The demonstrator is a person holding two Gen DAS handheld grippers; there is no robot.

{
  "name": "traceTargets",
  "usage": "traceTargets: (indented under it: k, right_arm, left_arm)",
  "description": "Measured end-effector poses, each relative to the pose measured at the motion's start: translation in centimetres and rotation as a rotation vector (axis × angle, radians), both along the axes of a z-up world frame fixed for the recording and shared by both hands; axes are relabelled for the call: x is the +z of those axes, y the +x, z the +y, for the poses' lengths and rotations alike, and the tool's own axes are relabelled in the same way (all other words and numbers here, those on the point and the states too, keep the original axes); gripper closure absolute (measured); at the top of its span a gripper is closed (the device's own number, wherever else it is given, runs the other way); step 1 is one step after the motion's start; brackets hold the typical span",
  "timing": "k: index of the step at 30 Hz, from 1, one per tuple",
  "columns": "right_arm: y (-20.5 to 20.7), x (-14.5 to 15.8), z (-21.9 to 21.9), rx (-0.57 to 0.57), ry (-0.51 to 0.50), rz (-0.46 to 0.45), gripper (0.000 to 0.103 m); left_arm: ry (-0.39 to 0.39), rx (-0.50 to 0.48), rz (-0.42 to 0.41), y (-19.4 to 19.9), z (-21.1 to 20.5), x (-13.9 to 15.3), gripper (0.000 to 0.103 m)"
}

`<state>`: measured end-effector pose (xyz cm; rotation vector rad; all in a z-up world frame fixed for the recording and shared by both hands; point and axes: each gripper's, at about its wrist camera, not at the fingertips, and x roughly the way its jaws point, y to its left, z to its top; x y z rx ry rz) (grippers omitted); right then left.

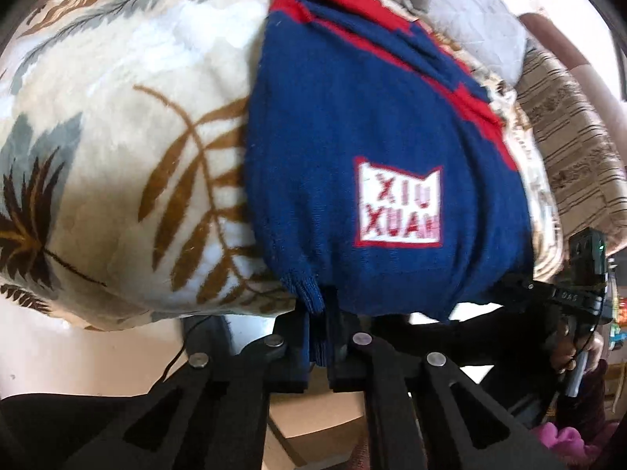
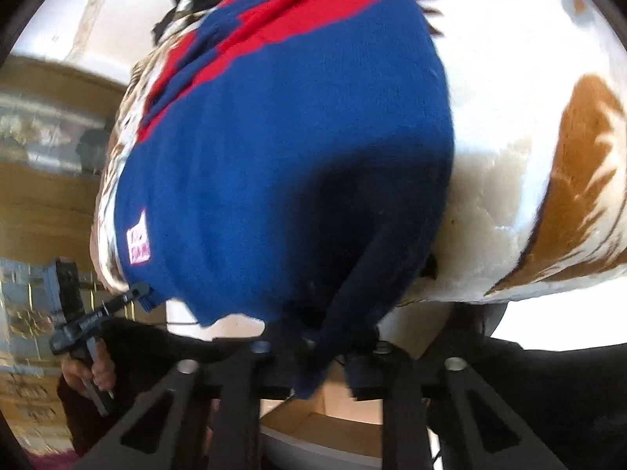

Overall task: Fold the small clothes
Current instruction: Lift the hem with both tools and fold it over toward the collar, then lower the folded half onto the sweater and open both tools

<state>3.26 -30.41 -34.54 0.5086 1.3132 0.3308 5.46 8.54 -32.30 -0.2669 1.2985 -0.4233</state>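
Cream fleece blanket with brown and grey leaf print (image 1: 129,125) covers the work surface; a grey quilted cushion (image 1: 462,11) and a striped beige fabric piece (image 1: 576,149) sit at its far side. Bright, washed-out room behind, details unclear.

Navy blue knitted sweater with red bands and a white "XIU XUAN" patch (image 1: 352,149) lies spread on the blanket, lengthwise away from both cameras, hem at the near edge. At least one fold line runs along its far side in the left wrist view, where red and blue layers overlap; how the sleeves lie I cannot tell.

Left gripper (image 1: 319,356): jaws clenched on the ribbed hem at one near corner, knit bunched between the pads. Also seen small from the right wrist view, pinching that corner (image 2: 135,293), a hand (image 2: 94,372) on its handle.

Right gripper (image 2: 325,372): jaws clamped on the other near corner, dark knit gathered and hanging between the fingers. Seen from the left wrist view at the hem's other end (image 1: 517,288).

Progress, as judged: early to middle. Both hem corners are secured, garment still mostly flat. Likely remaining: carry hem toward the collar, lay it down, release, tidy. Risk: the stretchy knit may sag unevenly between the two grips.
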Motion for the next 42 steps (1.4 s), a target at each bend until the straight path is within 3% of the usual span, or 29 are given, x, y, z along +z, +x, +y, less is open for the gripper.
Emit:
traceTargets:
  k: [10, 15, 27, 35, 42]
  right_arm:
    - [0.9, 9.0, -0.6, 0.022, 0.082, -0.259, 0.094]
    - [1.9, 11.1, -1.3, -0.014, 0.078, -0.327, 0.094]
    - [7.7, 13.8, -4.6, -0.136, 0.098, -0.432, 0.097]
    - [15.3, 14.1, -7.0, -0.221, 0.128, -0.455, 0.097]
    - [19.7, 9.0, -6.5, -0.109, 0.107, -0.253, 0.093]
  left_arm:
    - [-0.199, 0.008, -0.141, -0.1, 2.5, 7.5, 0.098]
    - [-0.228, 0.004, -0.223, 1.4, 2.5, 11.1, 0.098]
    - [-0.260, 0.018, -0.284, 8.3, 1.4, 14.5, 0.098]
    - [-0.277, 0.064, -0.283, 16.4, 0.3, 14.4, 0.098]
    - [-0.289, 0.079, -0.275, 18.8, -0.4, 12.5, 0.098]
